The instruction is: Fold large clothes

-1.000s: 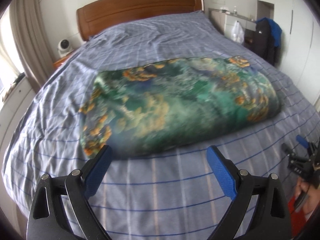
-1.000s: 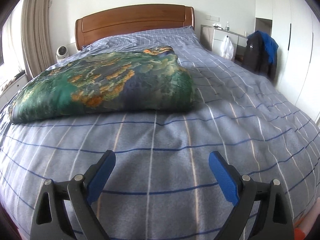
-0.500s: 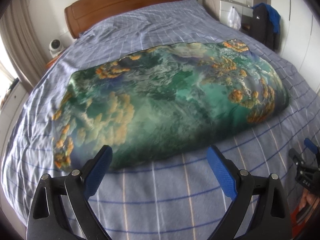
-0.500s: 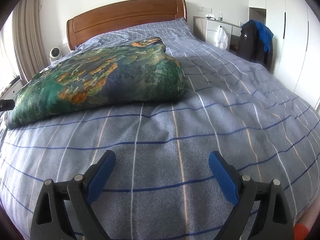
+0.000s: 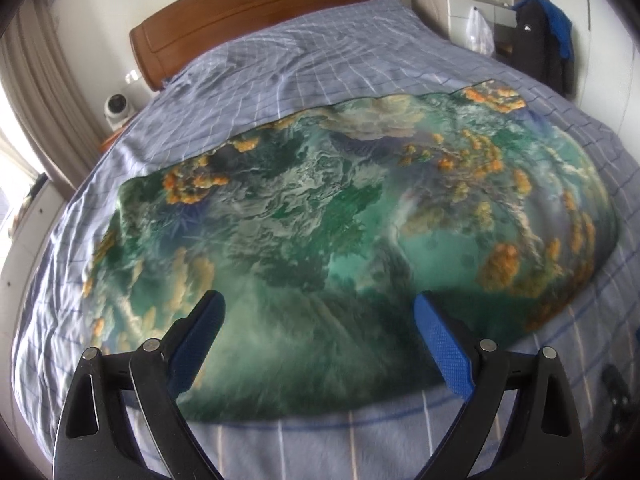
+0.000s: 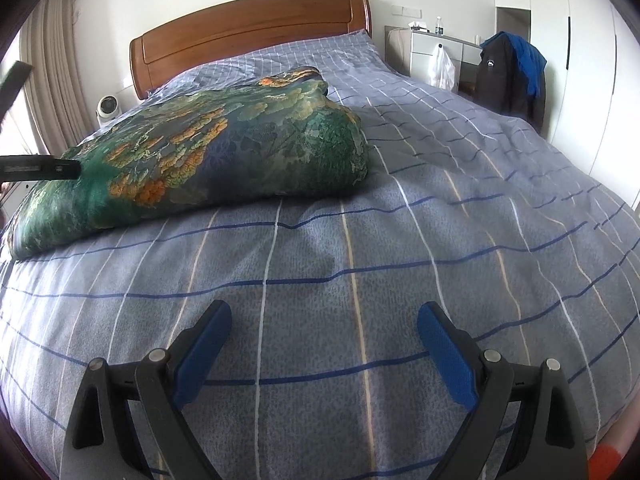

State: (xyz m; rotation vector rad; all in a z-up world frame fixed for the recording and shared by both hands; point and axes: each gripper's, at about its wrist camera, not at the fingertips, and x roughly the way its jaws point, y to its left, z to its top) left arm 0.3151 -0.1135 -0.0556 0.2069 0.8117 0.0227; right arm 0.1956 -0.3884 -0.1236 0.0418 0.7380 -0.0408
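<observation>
I have the left gripper [image 5: 318, 322] hanging over the near edge of the green patterned garment [image 5: 352, 216], its blue pads spread wide with nothing between them. The garment lies already folded into a broad, puffy rectangle across the middle of the bed [image 6: 460, 208], closer to the bed's left side than its right, with its long fold running roughly parallel to the foot edge. My right gripper [image 6: 324, 332] sits low over bare checked bedcover near the foot edge, well apart from the garment's right end, and it too is gaping wide and empty. From the right wrist view I can see the black body of the left gripper at the garment's far left. I judge the step in hand to be the approach for another fold: neither tool has cloth yet. The next move, as I read it, calls for dropping the left pads onto the near hem, bringing the right gripper up to the right corner, and pinching all layers together so the slippery fabric does not slide apart.
</observation>
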